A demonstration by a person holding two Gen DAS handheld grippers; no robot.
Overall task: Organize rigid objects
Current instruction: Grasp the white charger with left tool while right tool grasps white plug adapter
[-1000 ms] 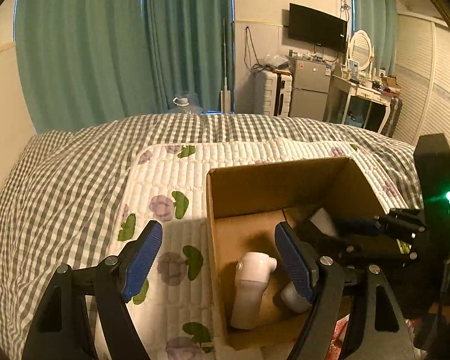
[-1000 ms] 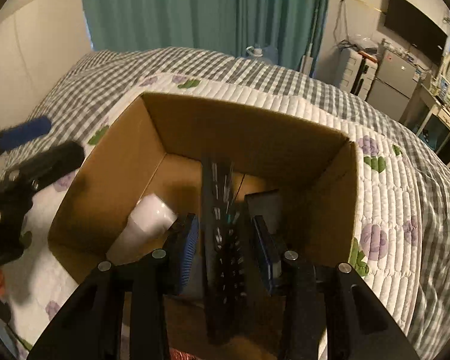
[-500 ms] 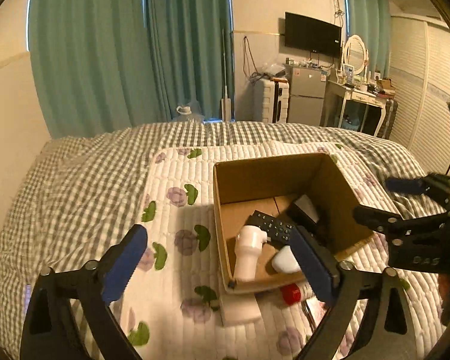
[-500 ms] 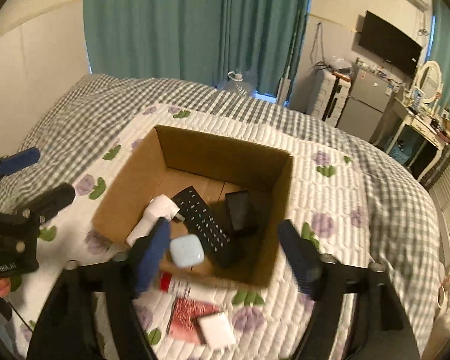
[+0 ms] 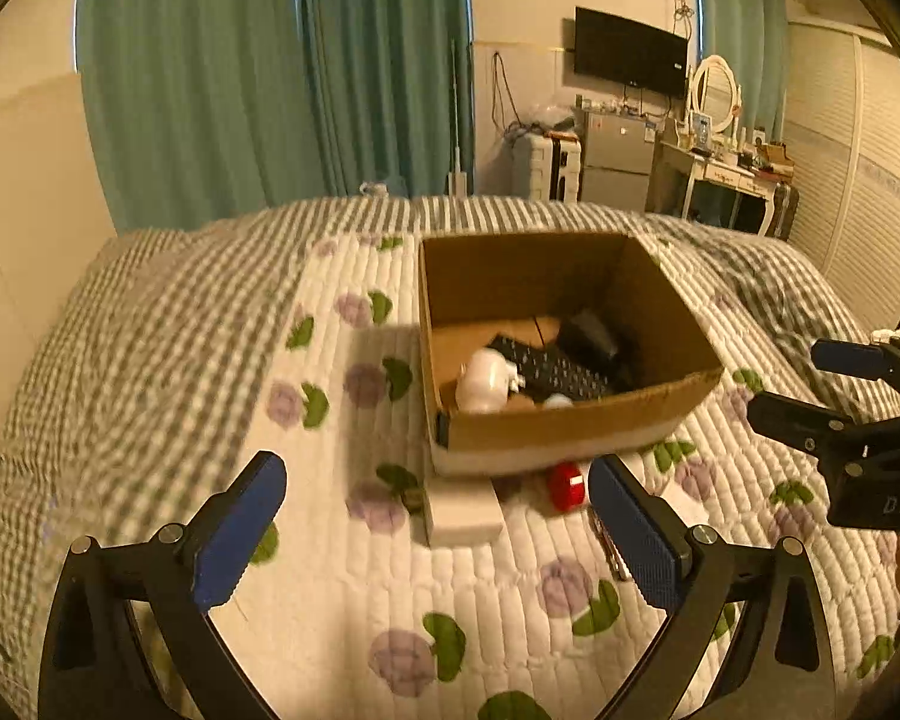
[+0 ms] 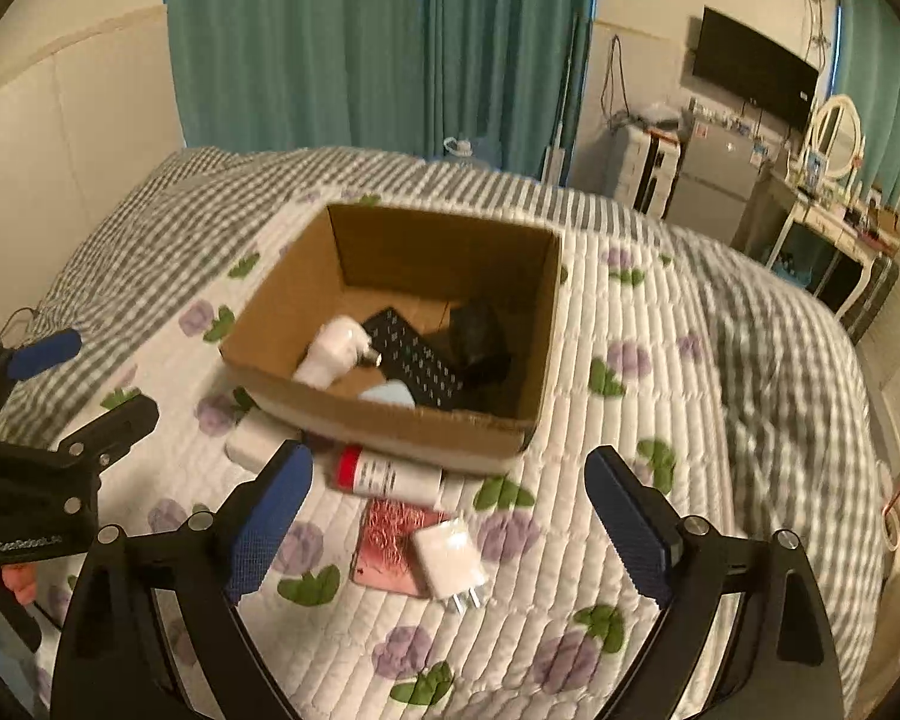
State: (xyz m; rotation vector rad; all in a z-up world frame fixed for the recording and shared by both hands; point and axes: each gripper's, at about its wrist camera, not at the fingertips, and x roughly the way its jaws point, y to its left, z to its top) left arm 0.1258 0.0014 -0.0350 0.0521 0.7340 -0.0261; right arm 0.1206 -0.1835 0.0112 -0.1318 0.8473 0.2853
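A cardboard box (image 5: 570,426) (image 6: 390,420) stands on the quilted bed. It holds a black remote (image 6: 417,354), a white device (image 6: 336,348), a black object (image 6: 480,336) and a pale blue case (image 6: 390,391). In front of the box lie a white tube with a red cap (image 6: 384,474) (image 5: 567,485), a white charger plug (image 6: 450,558) on a pink card (image 6: 384,546), and a white block (image 5: 462,507) (image 6: 252,438). My left gripper (image 5: 438,534) and right gripper (image 6: 450,528) are both open and empty, held back from the box.
The white floral quilt (image 6: 630,420) lies over a grey checked bedspread (image 5: 150,330). Teal curtains (image 5: 270,90) hang behind the bed. A fridge (image 5: 615,162), a dresser and a wall television stand at the back right.
My right gripper let go of the black remote in the box and opened. Both grippers pulled back and up from the box, so the loose things in front of it came into view.
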